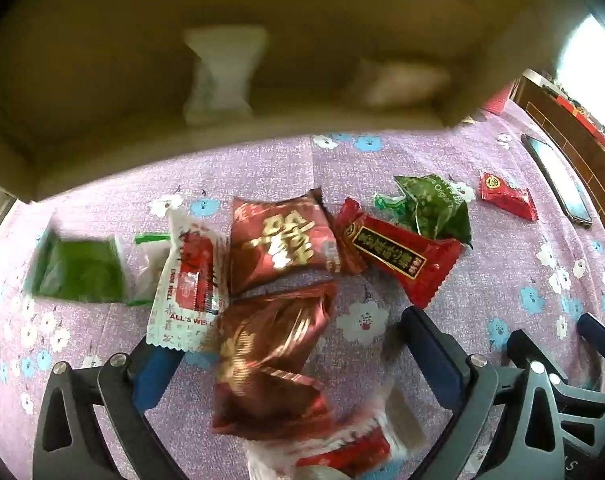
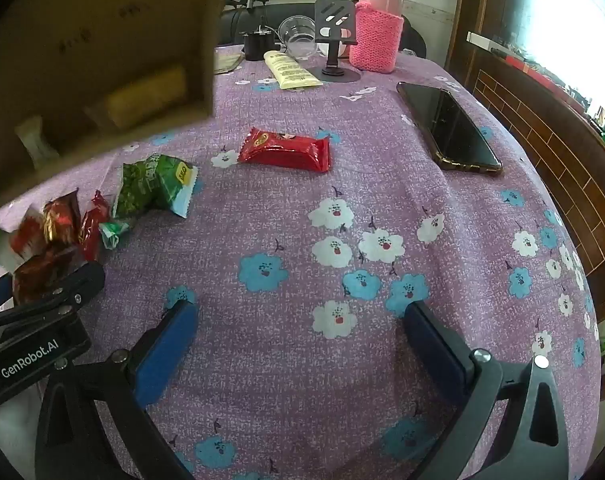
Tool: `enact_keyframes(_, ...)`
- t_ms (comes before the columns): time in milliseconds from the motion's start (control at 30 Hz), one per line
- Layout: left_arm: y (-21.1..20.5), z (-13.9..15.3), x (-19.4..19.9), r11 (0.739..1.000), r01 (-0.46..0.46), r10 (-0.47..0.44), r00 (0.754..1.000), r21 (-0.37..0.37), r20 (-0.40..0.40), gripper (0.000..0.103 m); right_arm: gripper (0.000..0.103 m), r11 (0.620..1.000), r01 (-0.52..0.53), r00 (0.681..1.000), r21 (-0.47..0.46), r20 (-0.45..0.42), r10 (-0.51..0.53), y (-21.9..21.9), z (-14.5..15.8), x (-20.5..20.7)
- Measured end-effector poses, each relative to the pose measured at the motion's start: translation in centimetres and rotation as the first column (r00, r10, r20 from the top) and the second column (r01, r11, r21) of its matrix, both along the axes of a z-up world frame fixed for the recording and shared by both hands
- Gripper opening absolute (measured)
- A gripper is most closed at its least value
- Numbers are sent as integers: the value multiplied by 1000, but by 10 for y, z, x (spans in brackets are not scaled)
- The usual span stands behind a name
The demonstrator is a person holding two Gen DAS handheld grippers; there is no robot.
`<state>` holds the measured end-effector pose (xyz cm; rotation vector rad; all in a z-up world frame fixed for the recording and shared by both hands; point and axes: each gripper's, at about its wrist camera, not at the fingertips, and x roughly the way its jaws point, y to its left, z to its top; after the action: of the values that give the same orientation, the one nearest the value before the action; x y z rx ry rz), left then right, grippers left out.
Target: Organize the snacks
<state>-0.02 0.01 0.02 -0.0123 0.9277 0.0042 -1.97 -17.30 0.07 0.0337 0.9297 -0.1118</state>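
Left gripper (image 1: 290, 364): fingers apart over the crinkled foil snack pile (image 1: 278, 280) on the desk (image 1: 502, 280).
Right gripper (image 2: 298, 344): fingers apart above bare flowered cloth.
Lone red packet (image 2: 284, 155): glossy, flat, well apart from the pile.
Green pouch (image 2: 154, 188): crumpled, beside the pile.
Cardboard box (image 1: 222, 60): blurred, looming over the desk's far side.
Phone (image 2: 448, 128): dark slab near the desk edge.
Pink knitted bottle (image 2: 378, 36): far end.
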Motion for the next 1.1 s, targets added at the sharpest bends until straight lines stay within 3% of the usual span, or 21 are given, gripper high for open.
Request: enact_keyframes(1100,-5,0,2,1000,-1,1,1000,1,-1,103,103,1000,0,1000,5,3,0,0,0,1)
